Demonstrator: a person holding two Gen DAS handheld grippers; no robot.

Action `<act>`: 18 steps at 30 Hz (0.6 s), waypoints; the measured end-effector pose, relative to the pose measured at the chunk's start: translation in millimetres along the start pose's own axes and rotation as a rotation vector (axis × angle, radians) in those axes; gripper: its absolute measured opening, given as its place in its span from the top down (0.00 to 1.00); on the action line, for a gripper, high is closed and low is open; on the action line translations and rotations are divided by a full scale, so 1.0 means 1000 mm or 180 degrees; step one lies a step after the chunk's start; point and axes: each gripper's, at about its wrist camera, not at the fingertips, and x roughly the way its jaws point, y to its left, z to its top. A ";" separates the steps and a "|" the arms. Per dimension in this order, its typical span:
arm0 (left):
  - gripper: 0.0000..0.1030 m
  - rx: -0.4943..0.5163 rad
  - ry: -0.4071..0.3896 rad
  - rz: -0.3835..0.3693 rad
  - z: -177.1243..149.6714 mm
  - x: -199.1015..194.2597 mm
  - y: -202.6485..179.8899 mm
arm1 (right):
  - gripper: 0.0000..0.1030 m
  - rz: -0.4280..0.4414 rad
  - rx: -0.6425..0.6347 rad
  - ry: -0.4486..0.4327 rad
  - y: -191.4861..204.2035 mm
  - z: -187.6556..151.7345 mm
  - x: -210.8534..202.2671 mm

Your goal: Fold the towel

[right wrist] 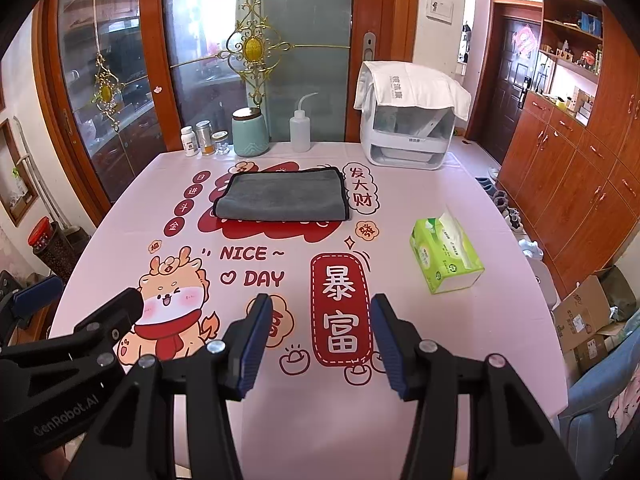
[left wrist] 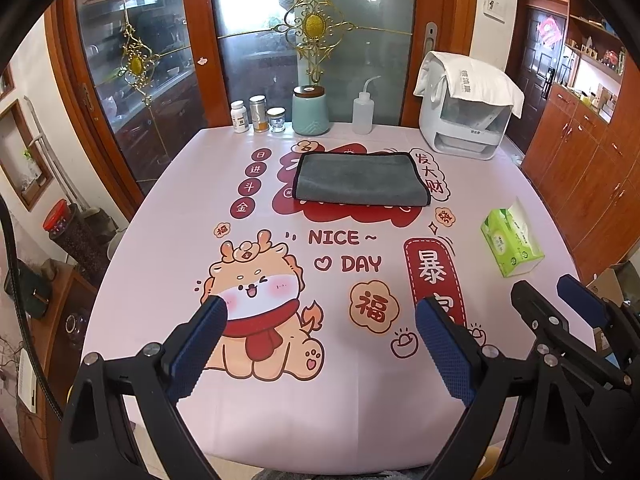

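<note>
Both claws spread, nothing pinched: left claw (left wrist: 320, 344), right claw (right wrist: 318, 340). Grey towel (right wrist: 282, 196) folded, far-center tabletop (right wrist: 120, 224). Tissue box (right wrist: 446, 260) right, tissue sticking out.

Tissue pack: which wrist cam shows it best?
Right wrist view. The green tissue pack sits well inside the frame there, with the top tissue sticking up and its front and side faces clear. The left wrist view shows it too, but near the right edge, more distorted.
</note>
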 end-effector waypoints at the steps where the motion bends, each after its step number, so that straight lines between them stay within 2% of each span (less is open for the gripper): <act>1: 0.08 -0.0002 0.0007 -0.0001 0.000 0.000 0.000 | 0.50 0.0001 0.0001 0.0000 0.000 0.000 0.000; 18: 0.08 -0.0002 0.0014 0.0000 0.001 0.003 0.002 | 0.50 -0.0011 0.0001 0.0006 -0.002 0.001 0.001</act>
